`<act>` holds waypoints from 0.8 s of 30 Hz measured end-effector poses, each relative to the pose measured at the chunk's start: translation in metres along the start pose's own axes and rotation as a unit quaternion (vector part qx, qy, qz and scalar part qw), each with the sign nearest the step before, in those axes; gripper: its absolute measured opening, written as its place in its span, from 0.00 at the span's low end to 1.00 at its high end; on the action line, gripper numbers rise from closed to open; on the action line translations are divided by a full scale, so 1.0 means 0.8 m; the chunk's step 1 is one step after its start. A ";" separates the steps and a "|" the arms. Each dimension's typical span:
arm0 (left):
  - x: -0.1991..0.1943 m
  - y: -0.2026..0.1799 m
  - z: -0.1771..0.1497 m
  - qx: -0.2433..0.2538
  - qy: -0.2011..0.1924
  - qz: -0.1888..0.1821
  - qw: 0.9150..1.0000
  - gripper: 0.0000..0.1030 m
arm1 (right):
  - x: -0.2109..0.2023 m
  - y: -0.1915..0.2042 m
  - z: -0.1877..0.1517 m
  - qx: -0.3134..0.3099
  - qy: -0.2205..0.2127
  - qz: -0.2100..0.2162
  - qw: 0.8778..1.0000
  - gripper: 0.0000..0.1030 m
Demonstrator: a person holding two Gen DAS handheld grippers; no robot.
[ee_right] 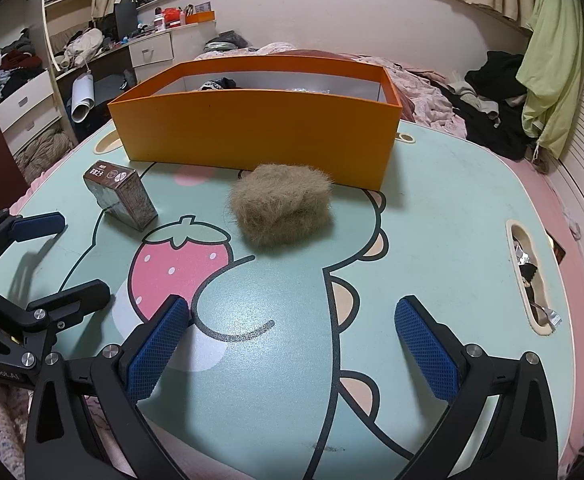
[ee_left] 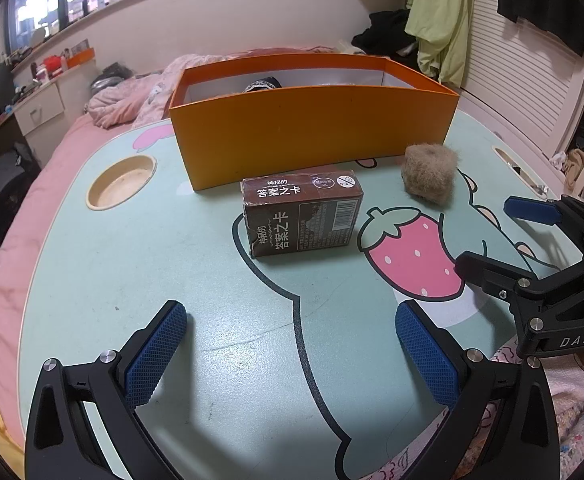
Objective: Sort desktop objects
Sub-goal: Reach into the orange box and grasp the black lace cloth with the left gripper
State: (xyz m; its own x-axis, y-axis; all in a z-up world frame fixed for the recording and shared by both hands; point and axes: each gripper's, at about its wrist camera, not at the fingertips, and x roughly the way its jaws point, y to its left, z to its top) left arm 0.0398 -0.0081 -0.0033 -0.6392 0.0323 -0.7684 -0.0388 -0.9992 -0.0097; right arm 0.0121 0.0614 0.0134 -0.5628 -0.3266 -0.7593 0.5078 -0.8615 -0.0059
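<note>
The orange box (ee_right: 251, 136) holds dark items, while the fur ball (ee_right: 281, 204) lies ahead of both empty, wide-open grippers (ee_left: 292, 356) (ee_right: 292, 344).

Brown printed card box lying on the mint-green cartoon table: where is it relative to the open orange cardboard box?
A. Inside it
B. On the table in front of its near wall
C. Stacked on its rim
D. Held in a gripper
B: the brown printed card box rests on the mint-green cartoon table, just before the orange cardboard box's near wall, with no gripper on it.
</note>
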 end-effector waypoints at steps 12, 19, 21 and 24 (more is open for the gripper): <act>-0.012 0.002 0.007 -0.008 -0.007 0.014 1.000 1.00 | -0.005 0.004 0.001 0.000 -0.001 0.001 1.000 1.00; -0.058 0.011 0.097 -0.004 -0.056 -0.001 0.998 0.93 | -0.008 0.008 0.001 0.001 -0.001 0.001 1.000 1.00; -0.051 0.009 0.142 0.005 -0.048 -0.013 0.999 0.89 | -0.008 0.008 0.001 0.001 -0.001 0.001 1.000 1.00; -0.005 0.003 0.198 0.010 0.001 -0.022 1.000 0.74 | -0.008 0.008 0.001 0.001 -0.001 0.001 1.000 1.00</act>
State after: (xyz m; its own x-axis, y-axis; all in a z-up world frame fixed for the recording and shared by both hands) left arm -0.0796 -0.0067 0.1013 -0.6354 0.0757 -0.7685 -0.0819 -0.9962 -0.0304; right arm 0.0187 0.0576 0.0190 -0.5633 -0.3289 -0.7580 0.5077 -0.8615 -0.0035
